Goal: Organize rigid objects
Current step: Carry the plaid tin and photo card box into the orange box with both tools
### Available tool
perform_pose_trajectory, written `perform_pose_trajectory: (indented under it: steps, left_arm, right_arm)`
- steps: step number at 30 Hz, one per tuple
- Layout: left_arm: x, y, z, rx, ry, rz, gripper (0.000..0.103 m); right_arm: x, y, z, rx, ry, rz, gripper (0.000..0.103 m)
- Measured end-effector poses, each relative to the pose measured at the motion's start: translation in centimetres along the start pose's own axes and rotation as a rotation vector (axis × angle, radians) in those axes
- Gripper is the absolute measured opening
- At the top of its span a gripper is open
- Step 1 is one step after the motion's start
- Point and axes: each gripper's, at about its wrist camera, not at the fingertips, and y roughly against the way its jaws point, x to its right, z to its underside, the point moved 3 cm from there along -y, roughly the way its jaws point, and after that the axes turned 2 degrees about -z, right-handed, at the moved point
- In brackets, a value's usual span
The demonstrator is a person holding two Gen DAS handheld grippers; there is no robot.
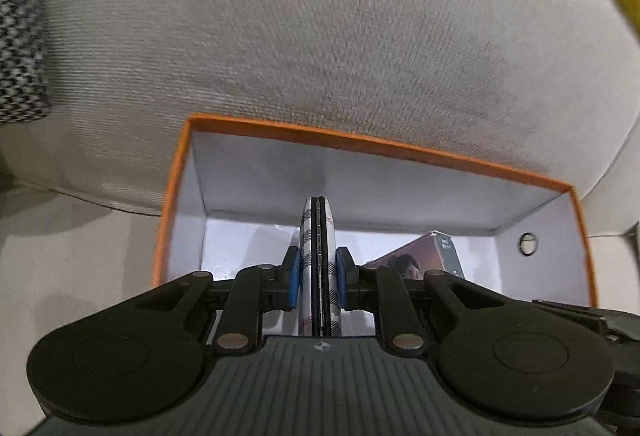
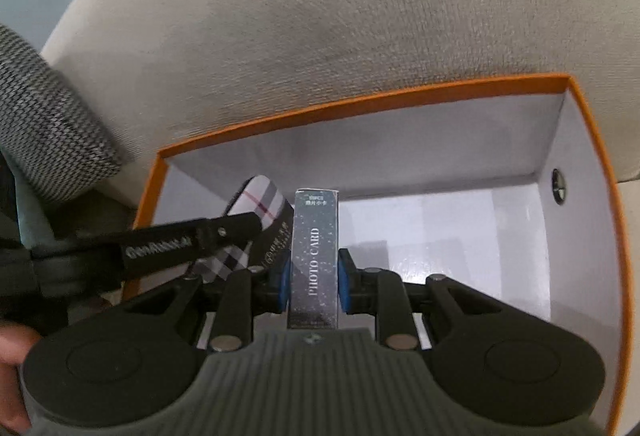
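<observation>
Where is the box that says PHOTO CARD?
The PHOTO CARD box is pinched in the right gripper, over the orange box, beside the plaid case.

Beige woven sofa cushion point(image 1: 320, 35) fills background; houndstooth fabric point(image 1: 20, 35) at left, possibly pillow.

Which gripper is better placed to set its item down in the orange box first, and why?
Probably the right gripper: its photo card box hangs over bare floor of the orange box, while the left gripper holds the plaid case close to the left wall.
</observation>
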Motion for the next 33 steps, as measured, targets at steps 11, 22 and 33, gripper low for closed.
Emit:
perform_pose_trajectory:
  steps: [11,22,33]
  left_arm:
    - [1.8,-0.3,0.9,-0.018,-0.139,-0.111,0.024]
    - [-0.2,6.7,-0.5,0.152,-0.166,-0.07,0.035]
    - [-6.3,8.1,1.2,0.102,-0.032,0.001,0.027]
  right_arm:
    - [-0.5,-1.6,0.3,-0.022,-0.01,0.02,0.024]
    - [-2.2,-3.9,-0.3,-0.05,-0.003,0.063,0.024]
    - [-4.7,-7.3,-1.0,-0.054,-0.023,0.096,0.024]
